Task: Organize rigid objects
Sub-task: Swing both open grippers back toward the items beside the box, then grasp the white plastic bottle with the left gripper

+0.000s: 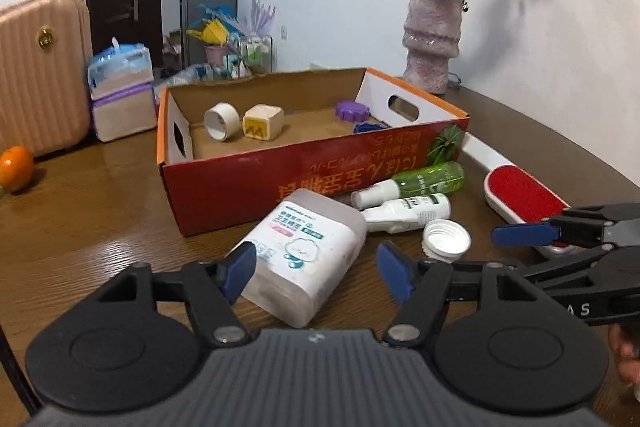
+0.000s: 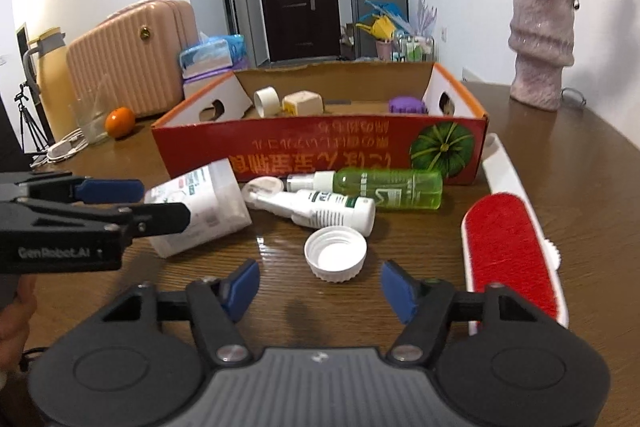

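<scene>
Cardboard box (image 1: 280, 183) (tape roll (image 1: 221, 121), cube (image 1: 263, 121), purple lid (image 1: 351, 111) inside)

- One cardboard box (image 2: 320, 155) is sitting on the tabletop (image 2: 560, 167).
- Four small things are lying inside it: one tape roll (image 1: 220, 121), one cream cube (image 1: 263, 121), one purple lid (image 1: 352, 111) and one blue piece (image 1: 370, 127).
- Two spray bottles are lying in front of the box: one green bottle (image 2: 384, 187) and one white bottle (image 2: 324, 211).
- One swab container (image 1: 304, 255) is lying on its side.
- One white cap (image 2: 335, 254) is resting open side up.
- One red lint brush (image 2: 512, 247) is lying at the right.
- One orange (image 2: 120, 122) is sitting by one glass (image 2: 90, 119).
- One vase (image 2: 540, 47) is holding dried flowers.
- Two claws are showing: the left claw (image 1: 318, 273) and the right claw (image 2: 320, 291).
</scene>
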`<state>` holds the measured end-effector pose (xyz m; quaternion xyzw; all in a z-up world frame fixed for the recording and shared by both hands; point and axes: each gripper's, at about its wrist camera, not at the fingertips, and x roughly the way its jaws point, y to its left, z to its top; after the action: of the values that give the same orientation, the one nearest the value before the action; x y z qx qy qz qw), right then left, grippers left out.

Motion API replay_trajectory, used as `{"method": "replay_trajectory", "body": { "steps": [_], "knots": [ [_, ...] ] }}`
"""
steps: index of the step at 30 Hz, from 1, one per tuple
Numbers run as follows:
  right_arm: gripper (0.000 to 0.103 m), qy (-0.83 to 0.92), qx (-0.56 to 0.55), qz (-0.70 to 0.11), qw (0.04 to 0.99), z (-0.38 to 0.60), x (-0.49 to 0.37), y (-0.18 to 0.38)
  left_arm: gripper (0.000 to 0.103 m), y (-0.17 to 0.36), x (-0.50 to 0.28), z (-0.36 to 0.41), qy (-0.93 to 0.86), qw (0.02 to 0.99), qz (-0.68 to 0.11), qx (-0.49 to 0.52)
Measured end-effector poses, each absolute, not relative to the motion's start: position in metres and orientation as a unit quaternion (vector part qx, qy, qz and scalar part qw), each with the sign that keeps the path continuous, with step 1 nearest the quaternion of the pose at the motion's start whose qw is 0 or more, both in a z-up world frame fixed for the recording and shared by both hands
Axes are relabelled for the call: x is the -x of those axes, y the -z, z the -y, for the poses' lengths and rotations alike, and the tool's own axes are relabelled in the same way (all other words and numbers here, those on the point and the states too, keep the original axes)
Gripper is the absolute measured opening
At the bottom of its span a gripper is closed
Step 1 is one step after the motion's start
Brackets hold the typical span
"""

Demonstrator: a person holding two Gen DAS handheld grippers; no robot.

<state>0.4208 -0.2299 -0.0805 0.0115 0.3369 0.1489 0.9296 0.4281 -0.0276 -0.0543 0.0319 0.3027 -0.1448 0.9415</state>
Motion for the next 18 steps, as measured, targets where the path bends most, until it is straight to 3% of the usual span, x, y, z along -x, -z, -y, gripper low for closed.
{"method": "replay_trajectory", "body": {
  "steps": [8,13,18],
  "knots": [
    [0.05,-0.181,-0.029,-0.317,0.931,0.218,-0.439,0.067,0.07,0.057,-0.426,0.01,0.139,0.945,-0.296,-0.004],
    [0.031,-0.23,-0.036,-0.312,0.921,0.193,-0.465,0.06,0.044,0.064,-0.427,-0.016,0.133,0.934,-0.322,0.079],
    [0.026,-0.268,-0.072,-0.338,0.899,0.176,-0.492,0.065,0.037,0.068,-0.436,-0.026,0.146,0.919,-0.341,0.135]
  ]
}}
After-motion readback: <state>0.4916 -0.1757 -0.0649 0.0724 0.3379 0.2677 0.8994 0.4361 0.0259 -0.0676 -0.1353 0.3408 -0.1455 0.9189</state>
